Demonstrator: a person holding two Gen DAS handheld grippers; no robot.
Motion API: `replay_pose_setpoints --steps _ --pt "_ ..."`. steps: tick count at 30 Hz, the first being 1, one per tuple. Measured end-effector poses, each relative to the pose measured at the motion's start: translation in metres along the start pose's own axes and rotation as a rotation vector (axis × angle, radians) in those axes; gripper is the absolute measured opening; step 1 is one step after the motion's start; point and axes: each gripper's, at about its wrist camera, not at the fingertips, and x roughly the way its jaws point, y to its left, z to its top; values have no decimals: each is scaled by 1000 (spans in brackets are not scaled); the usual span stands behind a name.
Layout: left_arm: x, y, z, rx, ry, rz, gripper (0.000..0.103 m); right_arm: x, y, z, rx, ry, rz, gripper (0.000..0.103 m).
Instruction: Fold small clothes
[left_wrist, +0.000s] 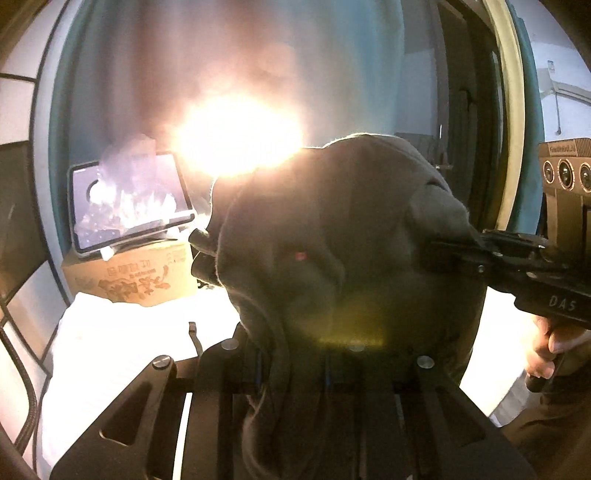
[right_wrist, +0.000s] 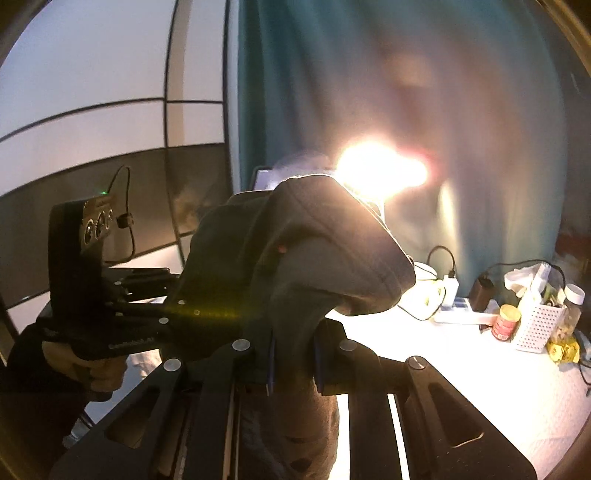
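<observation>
One dark garment (left_wrist: 343, 236) fills the middle of both views, lifted clear of the white table (right_wrist: 461, 354), likely so it hangs straight before folding. Two grippers hold it: the left gripper (right_wrist: 168, 314) and the right gripper (right_wrist: 293, 365) are each clamped onto its cloth, though glare blurs the left's grip. Upper left in the left view: one tablet (left_wrist: 129, 199) atop one cardboard box (left_wrist: 129, 277).

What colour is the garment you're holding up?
Dark grey garment, backlit by the lamp; it shows best in the right wrist view.
</observation>
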Motion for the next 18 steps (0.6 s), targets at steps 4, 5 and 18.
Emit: replay_pose_setpoints --steps 4,5,18 --pt "18 6 -1 -15 20 -6 21 16 -13 -2 8 23 -1 17" --pt "23 7 -2 -17 27 -6 21 19 -15 -3 8 28 -3 17" --pt "77 28 -16 -57 152 -34 21 86 -57 -23 71 146 4 17"
